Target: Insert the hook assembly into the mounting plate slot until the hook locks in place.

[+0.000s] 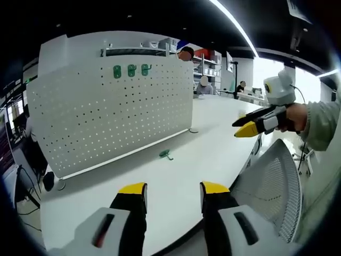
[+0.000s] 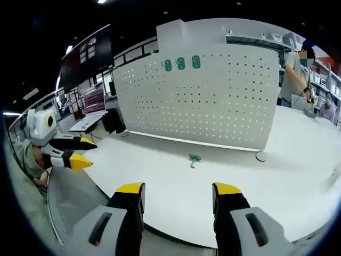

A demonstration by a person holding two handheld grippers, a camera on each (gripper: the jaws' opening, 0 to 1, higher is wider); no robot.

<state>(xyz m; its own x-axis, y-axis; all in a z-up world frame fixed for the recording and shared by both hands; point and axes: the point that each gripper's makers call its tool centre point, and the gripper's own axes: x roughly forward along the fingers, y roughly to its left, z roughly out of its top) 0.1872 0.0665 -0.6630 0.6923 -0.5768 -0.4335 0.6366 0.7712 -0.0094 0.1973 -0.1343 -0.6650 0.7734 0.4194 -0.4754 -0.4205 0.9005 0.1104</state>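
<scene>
on the white table [image 1: 213,122], a loose green hook [image 1: 167,154] lies just in front of the pegboard [image 1: 112,117], three hooks [image 1: 131,70] already up top, while the left gripper [image 1: 173,194] and right gripper [image 2: 178,196] both hang open and empty, so that one's not yet picked up.

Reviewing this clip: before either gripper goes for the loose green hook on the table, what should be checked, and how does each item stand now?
1. Loose green hook lies free on the white table, nothing on top of it: ok.
2. Pegboard stands upright with many free holes: ok.
3. Three green hooks already hang near its top edge: ok.
4. Left gripper open and empty: ok.
5. Right gripper open and empty: ok.
6. Which way the loose hook's tabs face: cannot tell, too small.
</scene>
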